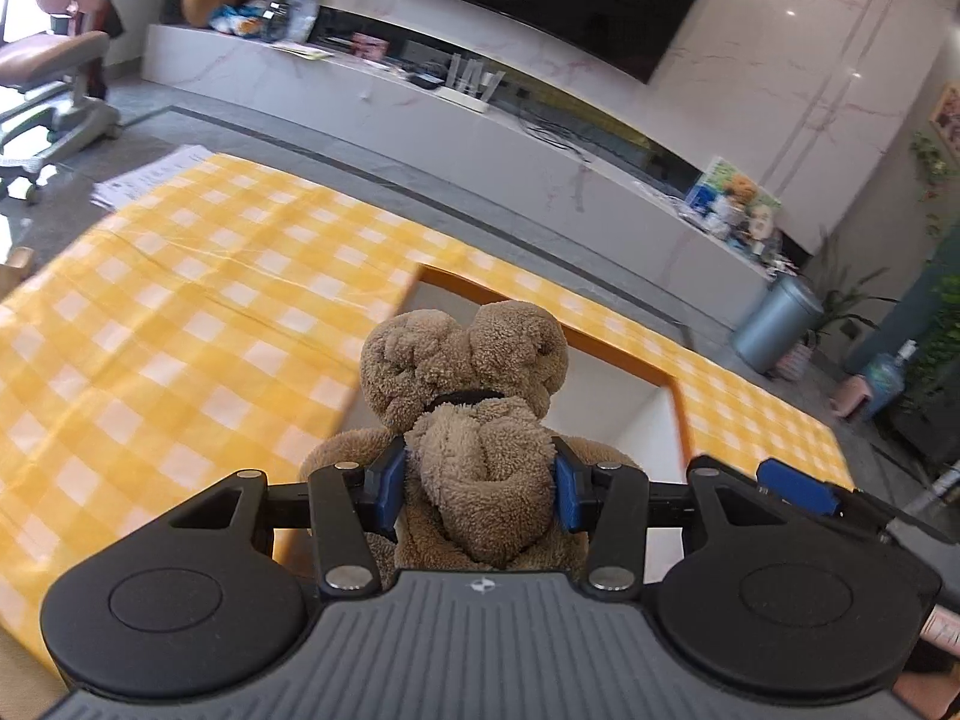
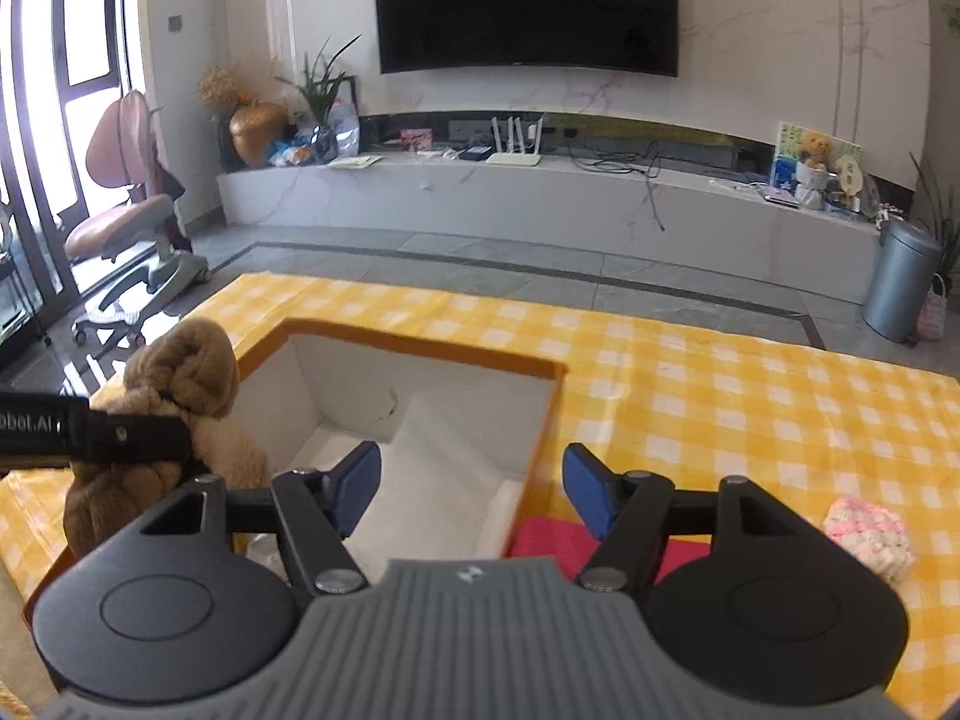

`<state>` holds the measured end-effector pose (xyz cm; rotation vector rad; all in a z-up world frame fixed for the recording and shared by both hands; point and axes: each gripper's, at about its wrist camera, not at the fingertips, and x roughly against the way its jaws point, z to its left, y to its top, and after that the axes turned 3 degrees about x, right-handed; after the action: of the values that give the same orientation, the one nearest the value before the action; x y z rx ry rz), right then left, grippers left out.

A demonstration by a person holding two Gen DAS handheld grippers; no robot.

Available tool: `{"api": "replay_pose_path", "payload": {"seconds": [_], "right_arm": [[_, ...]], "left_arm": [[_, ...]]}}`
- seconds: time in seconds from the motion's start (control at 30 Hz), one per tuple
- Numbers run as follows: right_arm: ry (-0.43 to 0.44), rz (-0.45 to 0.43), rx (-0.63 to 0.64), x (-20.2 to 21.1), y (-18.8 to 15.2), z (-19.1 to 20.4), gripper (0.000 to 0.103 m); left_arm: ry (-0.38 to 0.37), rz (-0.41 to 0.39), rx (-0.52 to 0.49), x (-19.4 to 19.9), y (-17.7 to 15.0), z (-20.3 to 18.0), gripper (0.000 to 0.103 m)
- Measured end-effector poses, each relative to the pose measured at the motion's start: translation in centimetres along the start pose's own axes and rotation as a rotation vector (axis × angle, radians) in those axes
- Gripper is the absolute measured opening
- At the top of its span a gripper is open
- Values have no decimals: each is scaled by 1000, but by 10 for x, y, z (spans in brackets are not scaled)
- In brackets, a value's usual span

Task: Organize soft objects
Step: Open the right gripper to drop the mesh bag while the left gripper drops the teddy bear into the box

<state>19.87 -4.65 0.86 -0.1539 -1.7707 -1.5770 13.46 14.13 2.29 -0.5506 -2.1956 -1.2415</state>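
Plush brown teddy bear (image 1: 474,396), light & squashy w/ nothing to break, hangs over the orange-rimmed box (image 2: 420,342) near the surface's far edge, left tongs (image 1: 477,489) clamped on its torso – best hold; right tongs (image 2: 471,492) apart, empty.

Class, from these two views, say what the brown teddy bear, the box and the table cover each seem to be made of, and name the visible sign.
Teddy bear: plush, looped fleece; nubbly matte pile.
Box: probably cardboard; thin orange rim, matte white inside.
Table cover: maybe thin cloth or plastic sheet; creases, slight sheen.
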Motion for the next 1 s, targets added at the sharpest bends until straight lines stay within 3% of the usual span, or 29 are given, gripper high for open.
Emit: {"api": "replay_pose_path", "payload": {"seconds": [0.2, 0.5, 0.57, 0.63, 0.7, 1.0], "right_arm": [[-21, -26, -98, 14, 2, -31, 69], [-35, -30, -172, 17, -5, -62, 69], [-28, -27, -178, 15, -5, -68, 69], [-30, -25, -176, 14, -5, -69, 69], [-39, -22, -170, 13, -5, -70, 69], [-63, -44, -151, 28, -4, -80, 69]], "left_arm": [[-101, 38, -22, -21, -10, -23, 54], [2, 9, -204, -54, -24, -63, 56], [2, -4, -211, -59, -28, -64, 61], [-14, -42, -197, -60, -31, -63, 81], [-41, -82, -181, -57, -33, -61, 95], [-2, -80, -201, -46, -33, -64, 95]]}}
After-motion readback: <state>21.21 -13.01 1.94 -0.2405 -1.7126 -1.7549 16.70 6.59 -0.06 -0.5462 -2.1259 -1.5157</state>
